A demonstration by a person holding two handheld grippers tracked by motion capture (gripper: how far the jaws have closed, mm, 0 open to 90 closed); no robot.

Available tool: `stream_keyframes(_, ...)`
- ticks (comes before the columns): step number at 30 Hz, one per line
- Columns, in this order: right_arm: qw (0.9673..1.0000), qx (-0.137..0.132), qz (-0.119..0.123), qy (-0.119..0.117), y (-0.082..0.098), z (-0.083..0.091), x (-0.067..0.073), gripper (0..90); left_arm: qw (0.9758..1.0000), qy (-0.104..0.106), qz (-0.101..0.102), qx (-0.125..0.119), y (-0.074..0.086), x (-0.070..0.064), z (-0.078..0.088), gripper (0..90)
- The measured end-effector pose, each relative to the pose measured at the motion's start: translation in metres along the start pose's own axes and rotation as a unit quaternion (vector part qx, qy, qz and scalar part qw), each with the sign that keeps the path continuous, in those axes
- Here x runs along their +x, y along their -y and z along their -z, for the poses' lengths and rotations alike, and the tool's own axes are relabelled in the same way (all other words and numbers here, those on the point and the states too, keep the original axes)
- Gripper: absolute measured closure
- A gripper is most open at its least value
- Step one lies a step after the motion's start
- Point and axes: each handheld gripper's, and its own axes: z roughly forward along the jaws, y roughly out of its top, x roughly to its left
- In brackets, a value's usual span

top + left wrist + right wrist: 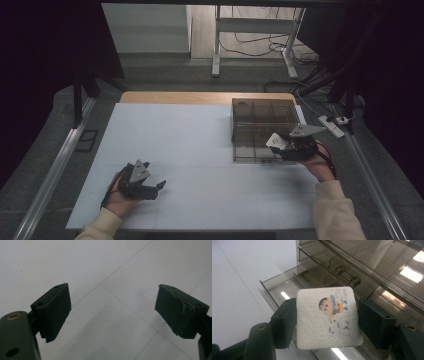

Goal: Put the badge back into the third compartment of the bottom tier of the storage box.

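A white square card with a cartoon figure printed on it sits between the jaws of my right gripper, which is shut on its two side edges. In the high view that card hangs over the pulled-out bottom drawer of a clear smoky plastic drawer box at the table's right. The right gripper view looks down into that open drawer, with round knobs on the shut drawers above. My left gripper rests low at the front left, open, its black pads wide apart over bare white table.
A white mat covers the table, with a wooden strip at its far edge. A power strip and cables lie on the floor to the right. Metal rails run along both table sides.
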Motion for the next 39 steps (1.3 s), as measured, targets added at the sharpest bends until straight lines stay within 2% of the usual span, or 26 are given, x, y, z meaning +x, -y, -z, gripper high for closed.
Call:
stream_keyframes(10, 0.9996, 0.01, -0.02, 0.017, 0.013, 0.007, -0.014, 32.8, 1.0, 0.0, -0.002, 0.002, 0.0, 0.0, -0.001, 13.4)
stream_keyframes(16, 0.9992, 0.02, -0.026, 0.023, 0.02, 0.006, -0.02, 32.7, 1.0, 0.0, -0.003, 0.003, 0.0, -0.001, -0.001, 13.3)
stream_keyframes(22, 0.9987, 0.032, -0.033, 0.023, 0.026, 0.003, -0.025, 32.8, 1.0, 0.0, -0.003, 0.003, 0.0, -0.001, -0.001, 13.3)
stream_keyframes(39, 0.9984, 0.042, -0.032, 0.02, 0.032, 0.002, -0.029, 32.7, 1.0, 0.0, -0.004, 0.004, 0.0, -0.001, -0.002, 13.3)
